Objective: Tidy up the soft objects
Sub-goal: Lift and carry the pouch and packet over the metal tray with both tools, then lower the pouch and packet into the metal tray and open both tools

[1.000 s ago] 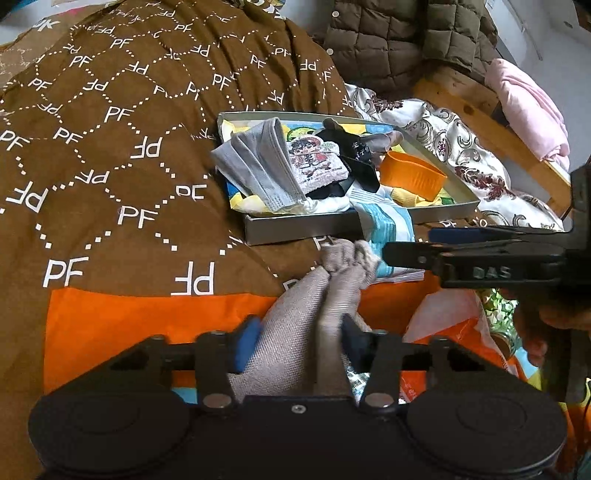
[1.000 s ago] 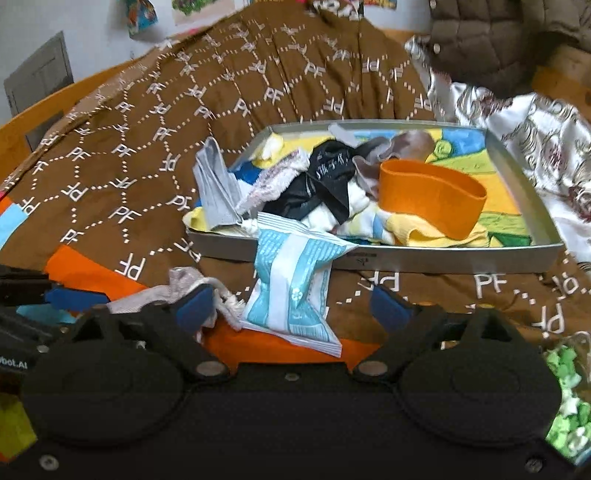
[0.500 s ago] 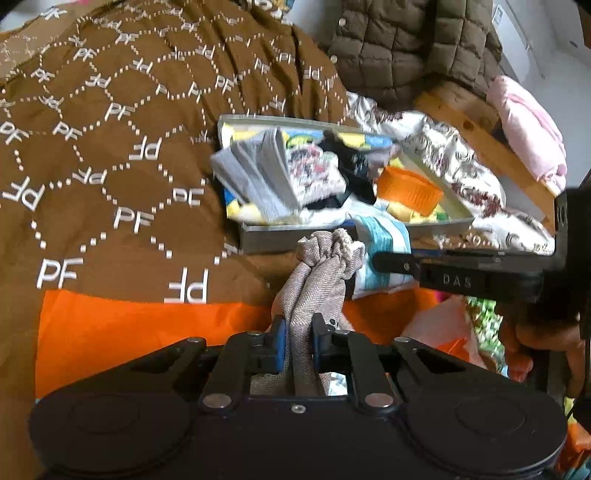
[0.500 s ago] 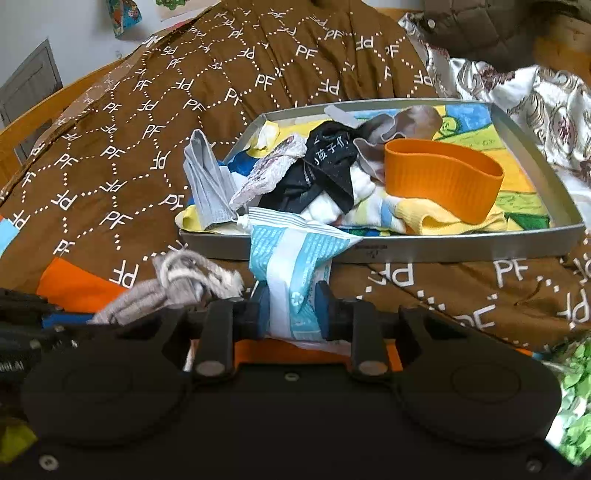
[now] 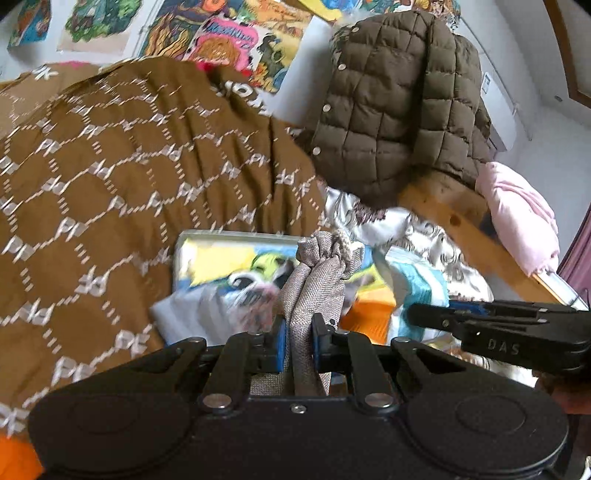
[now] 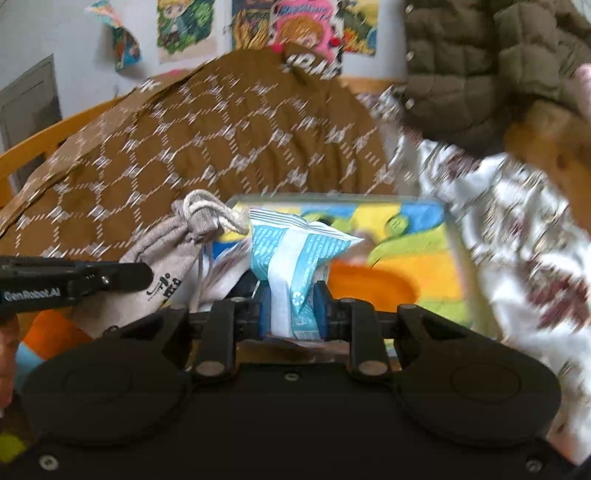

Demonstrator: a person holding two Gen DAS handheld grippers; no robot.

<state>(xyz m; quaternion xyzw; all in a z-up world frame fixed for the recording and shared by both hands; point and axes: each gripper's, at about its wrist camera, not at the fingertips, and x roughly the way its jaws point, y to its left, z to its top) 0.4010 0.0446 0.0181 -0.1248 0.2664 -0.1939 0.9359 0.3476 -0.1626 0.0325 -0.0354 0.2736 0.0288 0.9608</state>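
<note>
Now that both pairs of jaws have closed, the left gripper [image 5: 298, 334] is clamping the pouch [image 5: 314, 280] and the right gripper [image 6: 291, 308] the packet [image 6: 295, 258], both lifting off the quilt [image 5: 110, 177] (blurred) toward the tray [image 6: 456, 258], likely for dropping in.

White wall [image 5: 546, 140], comic posters [image 5: 221, 33], wooden bed frame [image 5: 491, 251].

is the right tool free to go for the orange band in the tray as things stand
Probably not yet. The right tool is shut on the blue-and-white packet, so it has no free grip. The orange band lies just ahead in the tray, with nothing else visibly between them.
</note>
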